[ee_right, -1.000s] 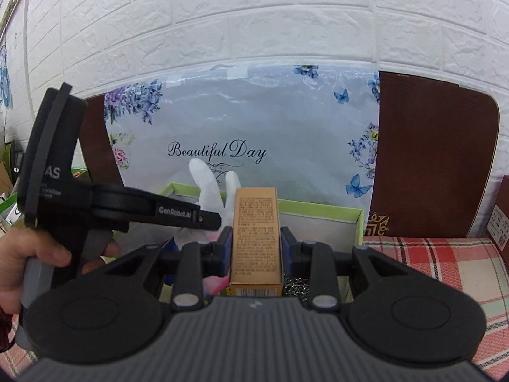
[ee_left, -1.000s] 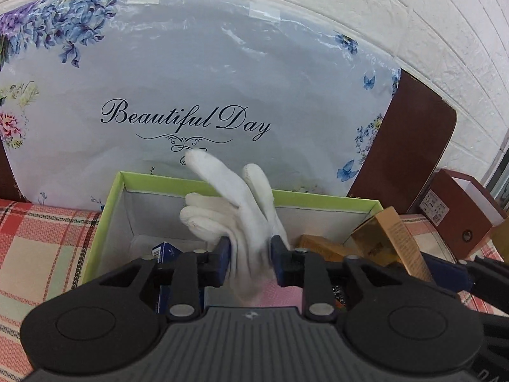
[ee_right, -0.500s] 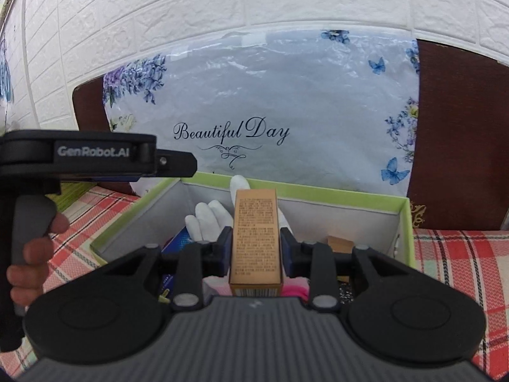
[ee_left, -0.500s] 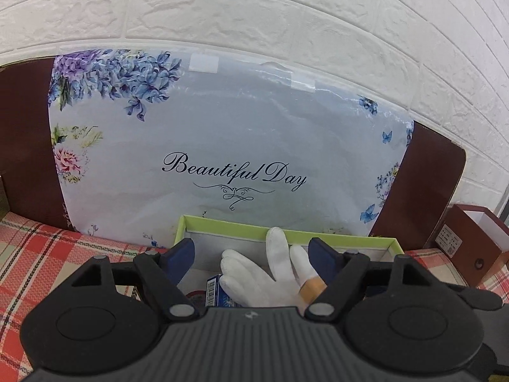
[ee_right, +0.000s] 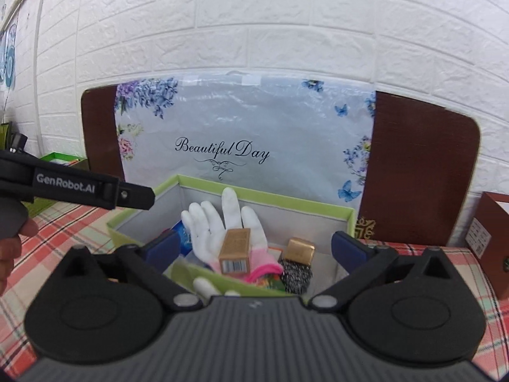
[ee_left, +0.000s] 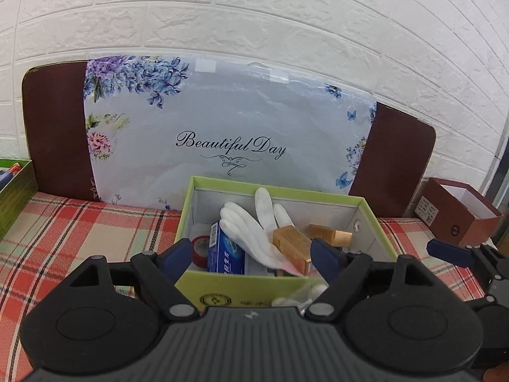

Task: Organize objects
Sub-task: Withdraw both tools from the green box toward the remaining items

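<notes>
White brick wall and a floral "Beautiful Day" panel [ee_left: 229, 146] back the plaid cloth. On it the green box [ee_right: 348, 215] holds a white glove [ee_right: 219, 229] under a tan carton [ee_right: 237, 246]. Left gripper [ee_left: 251, 258] and right gripper [ee_right: 254, 246], fingers spread, empty, should lift clear without snagging the rim.

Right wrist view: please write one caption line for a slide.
Open right gripper above green box holding white glove and tan carton.
</notes>
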